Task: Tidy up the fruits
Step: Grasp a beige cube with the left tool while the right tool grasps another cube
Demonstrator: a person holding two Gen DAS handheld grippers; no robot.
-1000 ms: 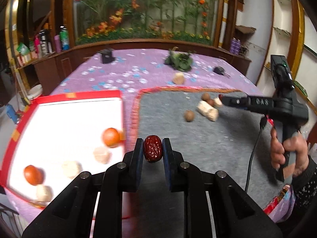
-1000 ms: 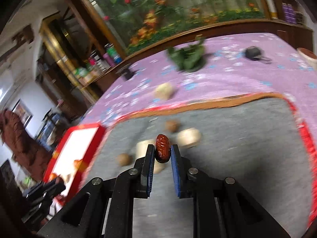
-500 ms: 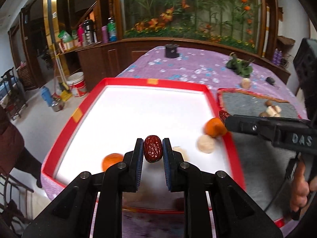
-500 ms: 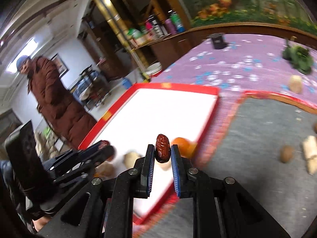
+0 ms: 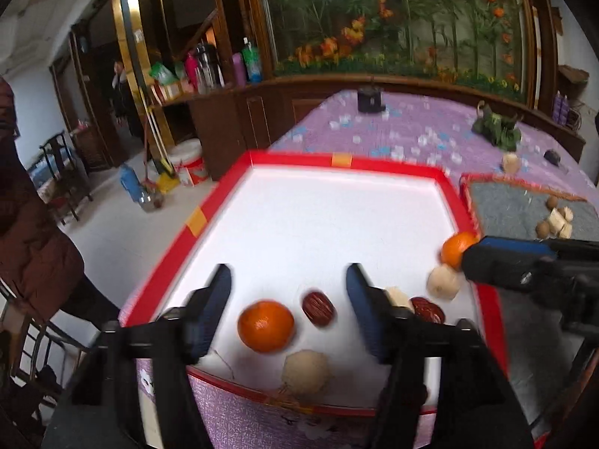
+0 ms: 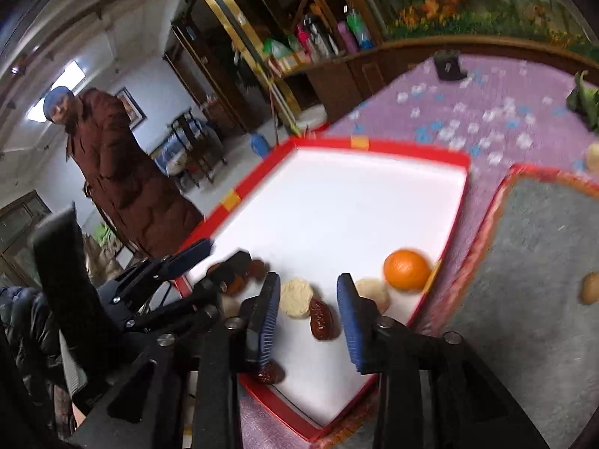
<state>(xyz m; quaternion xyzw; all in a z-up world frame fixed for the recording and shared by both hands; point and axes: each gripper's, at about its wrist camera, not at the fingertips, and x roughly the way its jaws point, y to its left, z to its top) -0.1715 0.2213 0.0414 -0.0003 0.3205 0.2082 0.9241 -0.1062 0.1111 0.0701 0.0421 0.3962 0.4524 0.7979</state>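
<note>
Only the right wrist view catches the person in a brown coat (image 6: 123,172), upper left; both jaws opening, dates (image 5: 318,308) (image 6: 322,323) now dropped, lying loose in the tray (image 5: 299,159)

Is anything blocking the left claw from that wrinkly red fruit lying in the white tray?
Nothing visible does. The left gripper is opening, and the red date lies loose on the tray between its fingers, beside an orange.
</note>
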